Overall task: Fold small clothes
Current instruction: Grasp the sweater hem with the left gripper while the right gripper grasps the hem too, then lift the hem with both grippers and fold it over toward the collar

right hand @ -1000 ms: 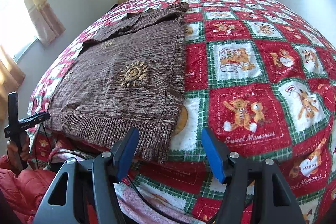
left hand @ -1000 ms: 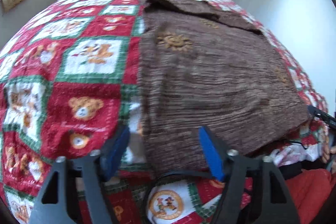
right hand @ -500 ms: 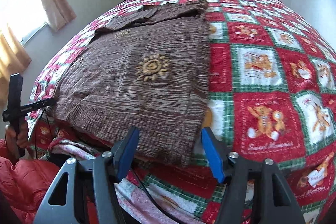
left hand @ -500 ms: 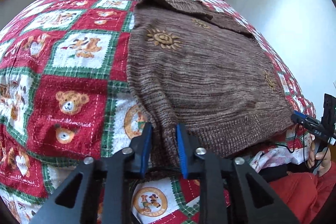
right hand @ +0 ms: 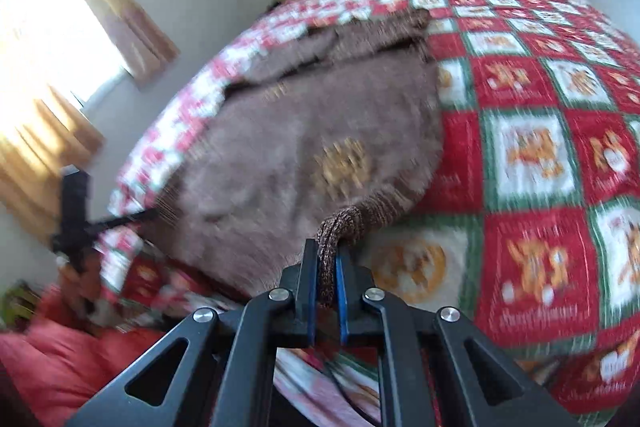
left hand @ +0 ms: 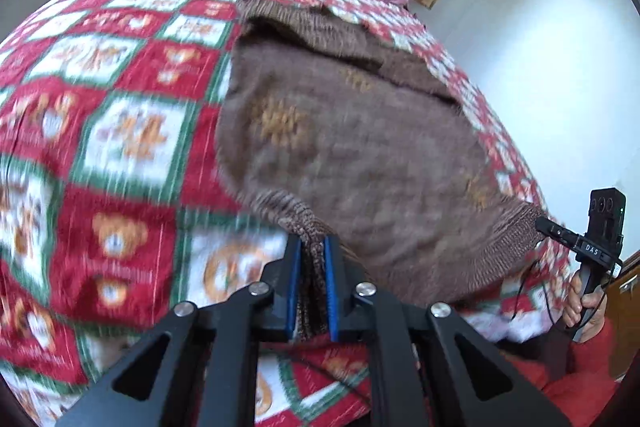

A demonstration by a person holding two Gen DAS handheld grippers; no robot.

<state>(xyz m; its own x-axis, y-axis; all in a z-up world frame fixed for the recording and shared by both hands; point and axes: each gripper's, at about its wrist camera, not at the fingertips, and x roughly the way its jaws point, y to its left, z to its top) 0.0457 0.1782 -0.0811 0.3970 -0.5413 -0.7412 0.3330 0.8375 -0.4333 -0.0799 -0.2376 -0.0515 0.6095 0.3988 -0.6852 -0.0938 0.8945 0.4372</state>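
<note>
With both sets of fingers clamped on the ribbed hem corners of the brown knitted sweater (left hand: 352, 147), which lies ahead of them on the red-and-green teddy-bear quilt (left hand: 120, 155), lifting evenly should keep the fold square. Left gripper (left hand: 312, 259) sees the right gripper (left hand: 560, 233) pinching its corner; right gripper's view (right hand: 326, 263) blurs the other.
</note>
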